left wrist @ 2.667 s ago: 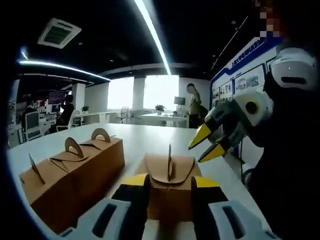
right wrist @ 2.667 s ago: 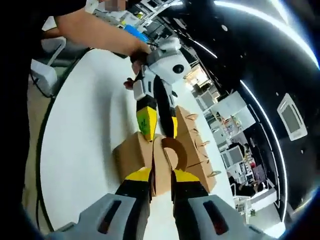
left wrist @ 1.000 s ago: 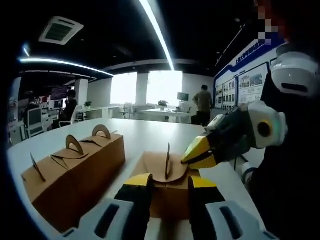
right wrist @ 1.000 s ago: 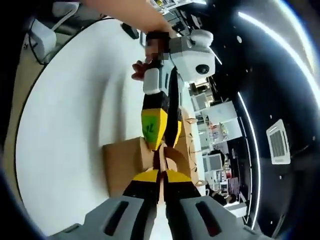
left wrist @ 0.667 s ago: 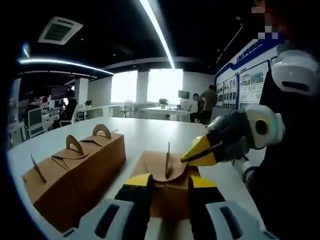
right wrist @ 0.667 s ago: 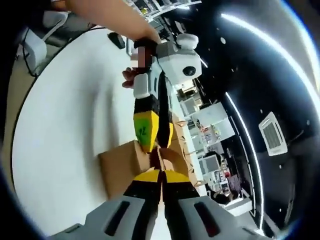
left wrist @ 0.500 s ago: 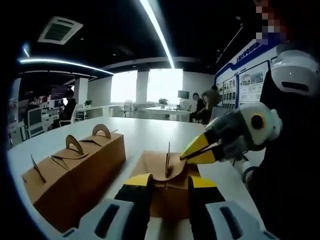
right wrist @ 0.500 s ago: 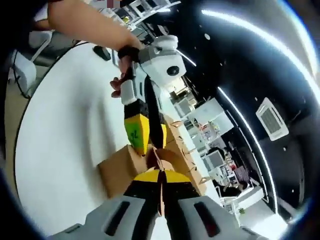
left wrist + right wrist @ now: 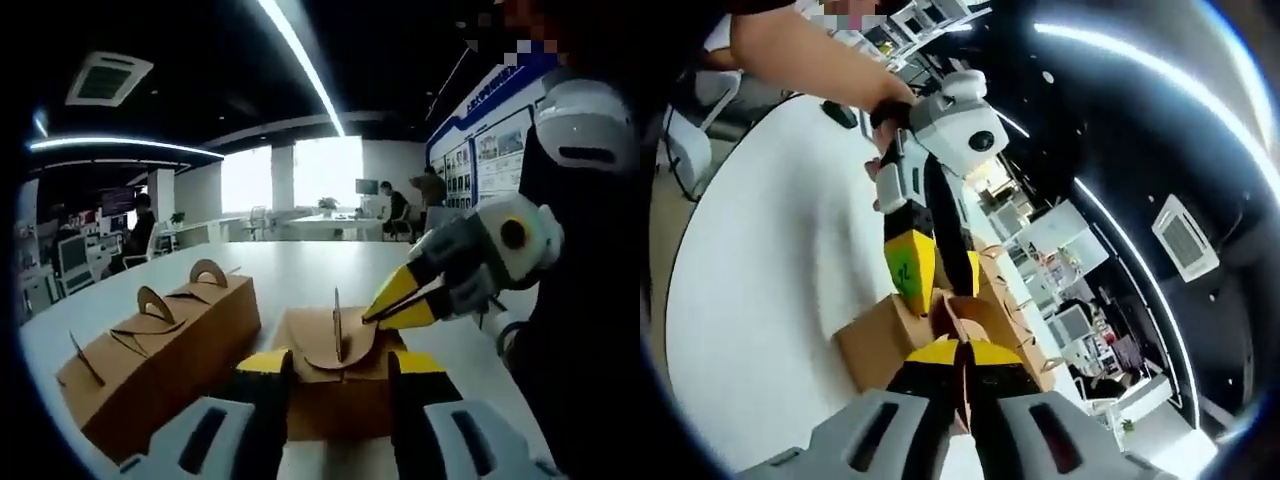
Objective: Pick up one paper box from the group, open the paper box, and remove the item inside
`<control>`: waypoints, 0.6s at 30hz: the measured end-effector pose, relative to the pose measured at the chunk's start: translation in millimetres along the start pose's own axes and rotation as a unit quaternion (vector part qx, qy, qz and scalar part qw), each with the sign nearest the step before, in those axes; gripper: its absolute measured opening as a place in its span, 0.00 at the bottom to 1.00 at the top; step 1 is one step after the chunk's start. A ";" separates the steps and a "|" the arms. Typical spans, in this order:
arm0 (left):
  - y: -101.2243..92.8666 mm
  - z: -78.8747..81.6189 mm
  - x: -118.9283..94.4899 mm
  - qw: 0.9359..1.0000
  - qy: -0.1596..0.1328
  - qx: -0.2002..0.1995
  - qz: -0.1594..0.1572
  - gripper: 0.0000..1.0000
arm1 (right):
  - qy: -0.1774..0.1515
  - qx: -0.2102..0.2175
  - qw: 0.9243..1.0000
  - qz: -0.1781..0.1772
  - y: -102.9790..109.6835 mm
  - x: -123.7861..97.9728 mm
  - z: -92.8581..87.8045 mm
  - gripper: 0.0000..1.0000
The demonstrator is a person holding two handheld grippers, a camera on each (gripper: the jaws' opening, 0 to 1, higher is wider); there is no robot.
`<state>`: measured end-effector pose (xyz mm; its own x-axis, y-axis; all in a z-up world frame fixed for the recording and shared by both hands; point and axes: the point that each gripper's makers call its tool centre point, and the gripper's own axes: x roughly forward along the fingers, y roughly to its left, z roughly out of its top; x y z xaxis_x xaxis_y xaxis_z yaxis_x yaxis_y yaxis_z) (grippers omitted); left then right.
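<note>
While the left gripper (image 9: 337, 365) stands with its two yellow-and-black jaws set wide, one on each side of the small paper box (image 9: 335, 385), the box sits between them on the white table (image 9: 300, 265). The jaws lie against or very close to the box's side walls; real contact I cannot tell. From the top of this box an arched carry handle (image 9: 337, 322) stands upright, just ahead of the jaws and midway between them.

Coming from the right of these jaws, the right gripper (image 9: 378, 313) reaches to the handle with its yellow tips nearly together. In the right gripper view, the right gripper (image 9: 962, 352) has its jaws drawn almost shut, with a thin brown cardboard edge, the handle (image 9: 962, 385), standing in the narrow gap between them. It has the handle pinched there. Beyond these jaws, the paper box (image 9: 880, 340) lies on the table (image 9: 760, 260), and the left gripper (image 9: 935, 275) comes down onto it from above, held by a person's hand (image 9: 880, 130).

To the left of the left gripper's jaws, near but apart from the small box, stands a longer row of paper boxes (image 9: 155, 345) with three arched handles on top. Far ahead of the jaws, people stand by desks near bright windows (image 9: 295, 175).
</note>
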<state>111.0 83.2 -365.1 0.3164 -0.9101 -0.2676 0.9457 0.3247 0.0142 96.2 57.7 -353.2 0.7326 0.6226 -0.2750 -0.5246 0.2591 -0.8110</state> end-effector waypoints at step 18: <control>6.1 -2.8 -0.4 1.000 0.013 -0.020 0.001 0.47 | 0.015 -0.055 0.997 0.042 8.5 15.2 16.4 0.03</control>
<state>116.5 86.3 -367.6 0.3164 -0.9025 -0.2922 0.9409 0.3377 -0.0242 95.7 81.5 -355.8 0.7014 0.6161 -0.3583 -0.5353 0.1234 -0.8356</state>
